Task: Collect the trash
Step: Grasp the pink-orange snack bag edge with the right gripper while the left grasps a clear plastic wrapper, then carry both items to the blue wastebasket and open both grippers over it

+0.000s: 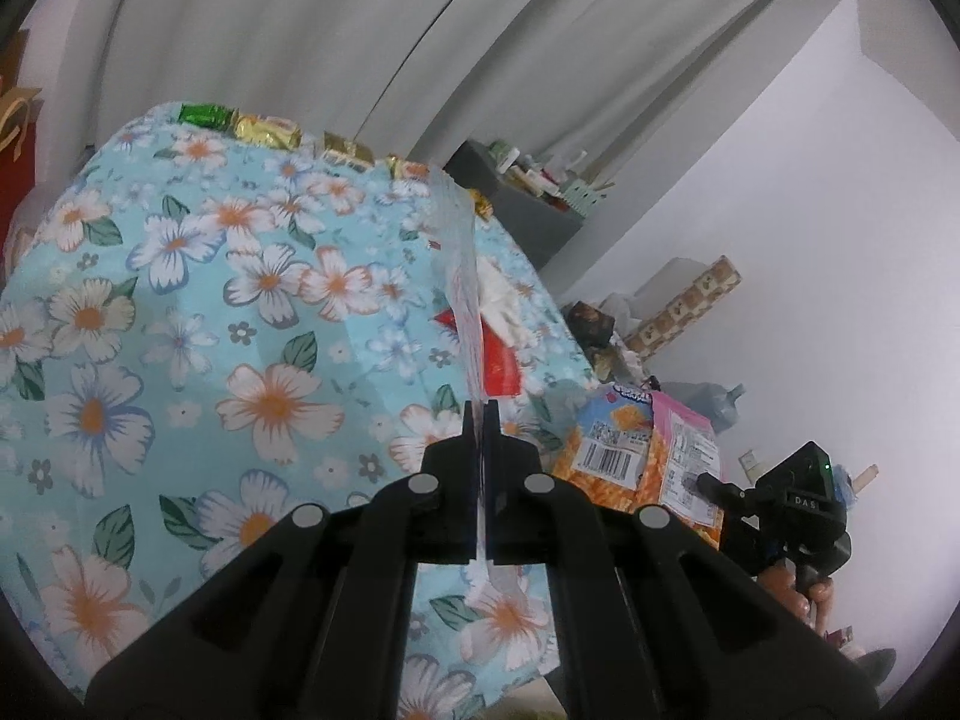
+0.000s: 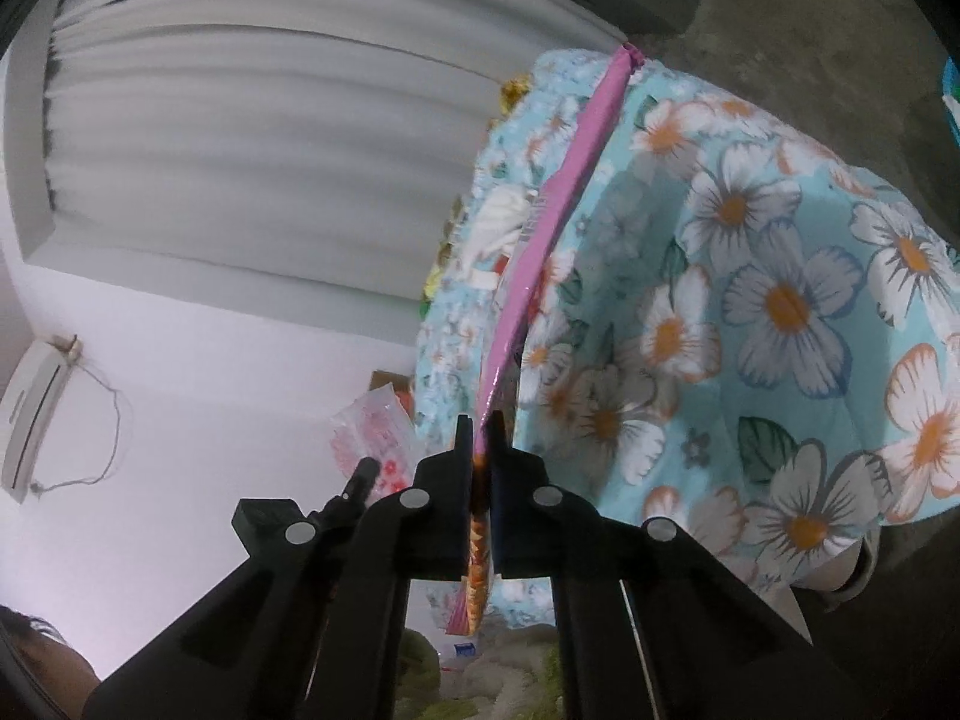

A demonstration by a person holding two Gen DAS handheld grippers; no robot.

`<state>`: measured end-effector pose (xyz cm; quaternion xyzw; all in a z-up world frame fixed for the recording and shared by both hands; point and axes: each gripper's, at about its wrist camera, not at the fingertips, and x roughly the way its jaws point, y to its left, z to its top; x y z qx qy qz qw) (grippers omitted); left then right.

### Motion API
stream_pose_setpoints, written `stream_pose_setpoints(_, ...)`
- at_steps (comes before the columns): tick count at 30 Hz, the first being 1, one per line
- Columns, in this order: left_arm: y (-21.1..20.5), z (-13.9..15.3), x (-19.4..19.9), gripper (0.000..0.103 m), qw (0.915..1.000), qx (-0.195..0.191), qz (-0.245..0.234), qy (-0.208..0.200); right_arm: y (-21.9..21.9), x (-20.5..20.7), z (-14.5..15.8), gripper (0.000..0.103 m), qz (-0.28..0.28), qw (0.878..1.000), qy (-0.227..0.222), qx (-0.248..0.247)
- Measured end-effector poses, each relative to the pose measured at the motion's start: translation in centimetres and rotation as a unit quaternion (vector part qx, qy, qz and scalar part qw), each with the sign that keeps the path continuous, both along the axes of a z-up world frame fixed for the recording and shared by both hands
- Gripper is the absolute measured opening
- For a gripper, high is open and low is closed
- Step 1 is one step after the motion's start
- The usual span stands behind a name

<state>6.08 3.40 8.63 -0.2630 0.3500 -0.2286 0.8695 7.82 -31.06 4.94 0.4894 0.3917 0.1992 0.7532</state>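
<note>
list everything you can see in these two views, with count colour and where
clear wrapper: 1, transparent with red print, edge-on, clamped in the left gripper
snack bag: 1, pink and orange, clamped in the right gripper
floral tablecloth: 1, light blue with white and orange flowers, covers the table
candy wrappers: several, green and gold, far table edge
white tissue: 1, crumpled, on the cloth
red wrapper: 1, on the cloth beside the tissue
curtain: 1, grey, behind the table
left gripper: black, shut
right gripper: black, shut
</note>
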Motion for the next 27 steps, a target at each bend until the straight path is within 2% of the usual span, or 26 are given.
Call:
stream_pose_setpoints(7, 0.7, 2.9, -2.1, 0.0, 0.9991, -0.008, -0.006, -0.041, -0.3, -1.1, 3.0, 0.004, 0.008, 0.999, -0.049, 0.004)
stream_pose_setpoints(12, 1.4, 4.4, -2.9, 0.0, 0.9984, -0.002, 0.004, -0.057, 0.5, -0.4, 4.5, 0.004, 0.027, 0.997, -0.074, 0.003)
stream_pose_setpoints(23, 3.1, 6.1, -3.9, 0.0, 0.9966, 0.007, 0.037, -0.074, 3.6, 2.5, 6.5, 0.004, 0.076, 0.992, -0.1, -0.005)
stream_pose_setpoints(27, 3.6, 6.8, -4.3, 0.0, 0.9958, 0.017, 0.046, -0.077, 4.4, 3.9, 6.0, 0.004, 0.086, 0.991, -0.102, -0.002)
